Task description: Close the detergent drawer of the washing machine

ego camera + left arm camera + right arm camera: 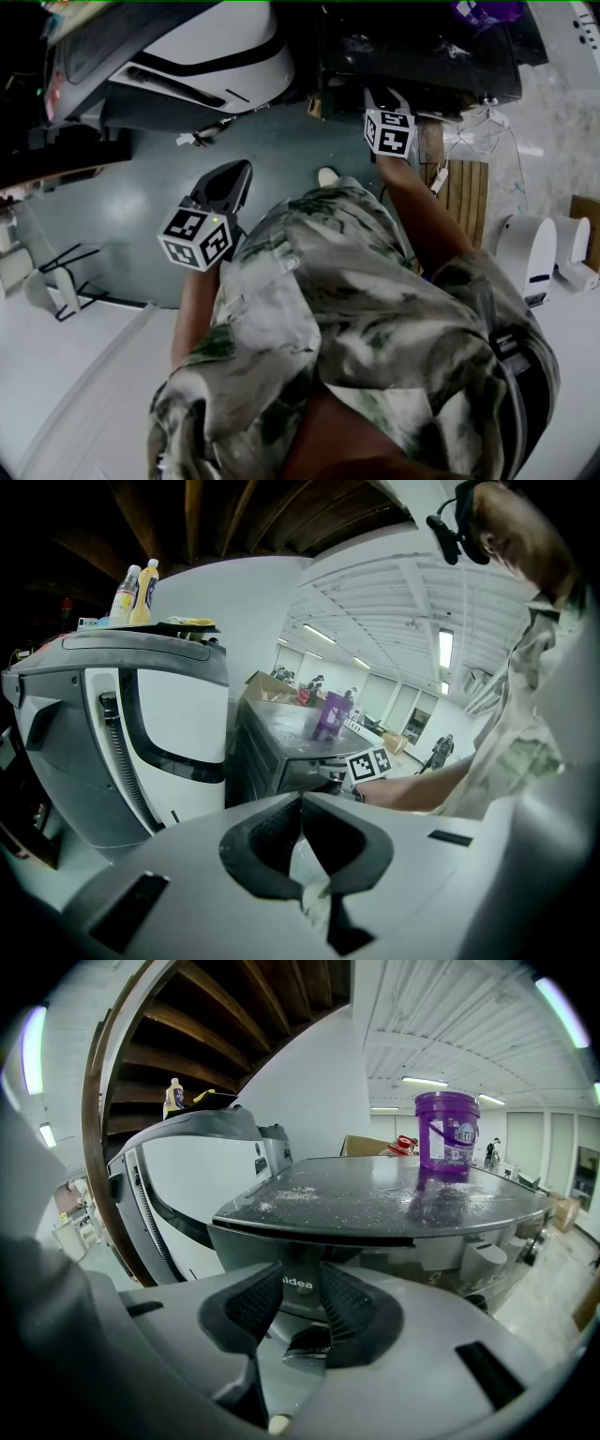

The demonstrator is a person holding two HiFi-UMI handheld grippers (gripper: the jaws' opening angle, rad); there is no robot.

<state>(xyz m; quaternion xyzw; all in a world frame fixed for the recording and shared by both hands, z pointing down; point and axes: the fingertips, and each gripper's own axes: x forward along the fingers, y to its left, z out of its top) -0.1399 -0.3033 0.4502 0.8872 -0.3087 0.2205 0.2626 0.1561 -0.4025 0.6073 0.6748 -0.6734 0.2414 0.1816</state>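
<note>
My left gripper hangs with its fingers together on nothing. My right gripper has its fingers wide and empty, just before the detergent drawer, low centre in its view and seemingly not yet pushed home. Beyond: the dusty, dark-topped washing machine, a purple bucket, a bright white-beamed hall.

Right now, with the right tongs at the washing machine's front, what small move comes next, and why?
Probably ease the right tongs straight forward. They stand open and empty, with the Midea-labelled drawer front just ahead between their tips, so a gentle push should slide it shut.
</note>
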